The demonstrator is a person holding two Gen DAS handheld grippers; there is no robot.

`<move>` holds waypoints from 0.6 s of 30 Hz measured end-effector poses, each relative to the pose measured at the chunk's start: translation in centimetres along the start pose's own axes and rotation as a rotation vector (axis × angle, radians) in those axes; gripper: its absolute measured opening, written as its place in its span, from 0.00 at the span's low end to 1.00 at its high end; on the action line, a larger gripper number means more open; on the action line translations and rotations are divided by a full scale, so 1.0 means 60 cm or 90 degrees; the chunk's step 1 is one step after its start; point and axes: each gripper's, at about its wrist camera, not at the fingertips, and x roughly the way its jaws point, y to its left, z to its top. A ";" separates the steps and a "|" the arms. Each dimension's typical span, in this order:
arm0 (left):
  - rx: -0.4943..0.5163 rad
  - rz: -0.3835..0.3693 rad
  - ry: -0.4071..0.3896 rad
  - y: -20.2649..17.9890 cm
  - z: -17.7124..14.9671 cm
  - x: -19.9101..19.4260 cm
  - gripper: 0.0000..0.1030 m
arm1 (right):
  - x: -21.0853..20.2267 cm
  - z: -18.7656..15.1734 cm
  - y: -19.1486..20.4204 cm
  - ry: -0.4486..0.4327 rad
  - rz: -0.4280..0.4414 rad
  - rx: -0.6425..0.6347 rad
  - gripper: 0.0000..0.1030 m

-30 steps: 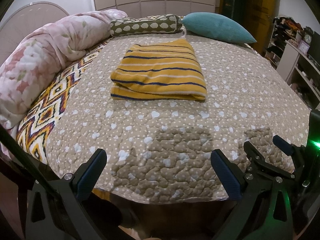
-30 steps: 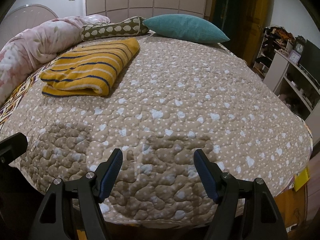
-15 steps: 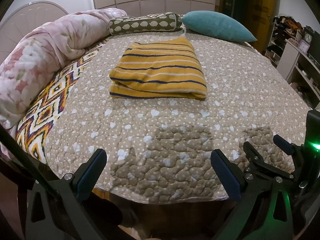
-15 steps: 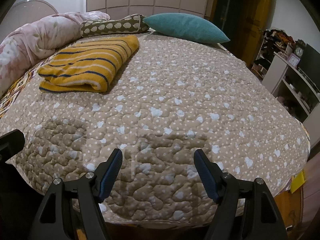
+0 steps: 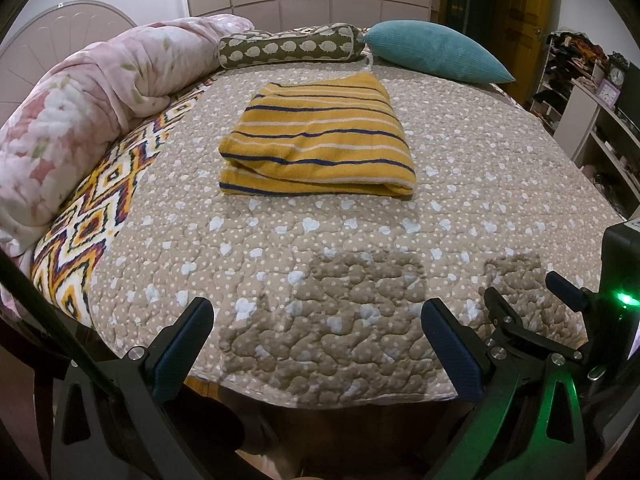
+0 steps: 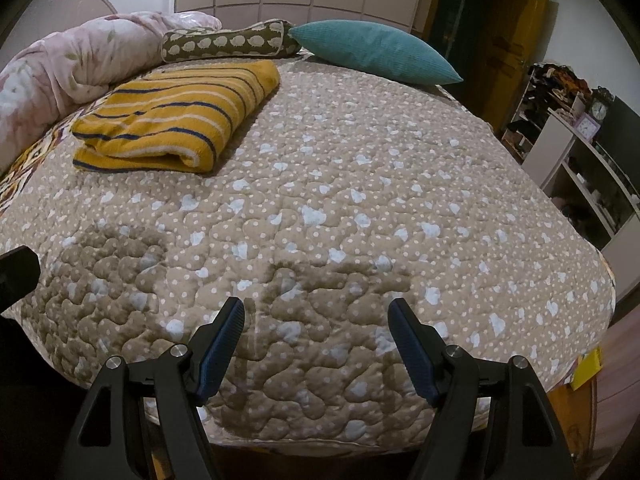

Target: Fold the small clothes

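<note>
Looking over the whole bed, I see the beige quilt with pale hearts (image 5: 480,184) spread flat and wide, with a rolled pink floral duvet (image 5: 80,112) along its left side, a teal pillow (image 5: 436,50) and a patterned bolster (image 5: 288,46) at the far end, and shelves (image 6: 580,168) off to the right; on that quilt lies the one garment I can find, a yellow striped knit (image 5: 316,140), already doubled into a neat rectangle, well apart from both of my tools and nearer the far pillows than the near edge; in the right view it sits far to the left (image 6: 176,120), so it is closer to my left side; my left gripper (image 5: 316,344) hangs over the near edge of the bed with its jaws apart and nothing between them; my right gripper (image 6: 316,340) does the same just beside it, jaws wide and empty; judging from this, the fold looks finished or nearly so, and the sensible step is to hold back and check the stack; if I tidy it, I should come in low from the near folded edge, pinch only the top layers at a corner, and move slowly, because a loose knit would likely drag and undo the layers beneath; I see no second garment waiting.
</note>
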 end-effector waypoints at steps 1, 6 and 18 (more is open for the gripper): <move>0.000 0.000 0.000 0.000 0.000 0.001 1.00 | 0.000 0.000 0.000 0.000 -0.001 0.000 0.76; 0.000 0.000 0.002 0.002 0.000 0.003 1.00 | 0.001 0.000 0.001 0.002 -0.003 -0.002 0.76; 0.000 0.000 0.008 0.003 -0.006 0.006 1.00 | 0.002 0.000 0.000 0.000 -0.004 -0.001 0.77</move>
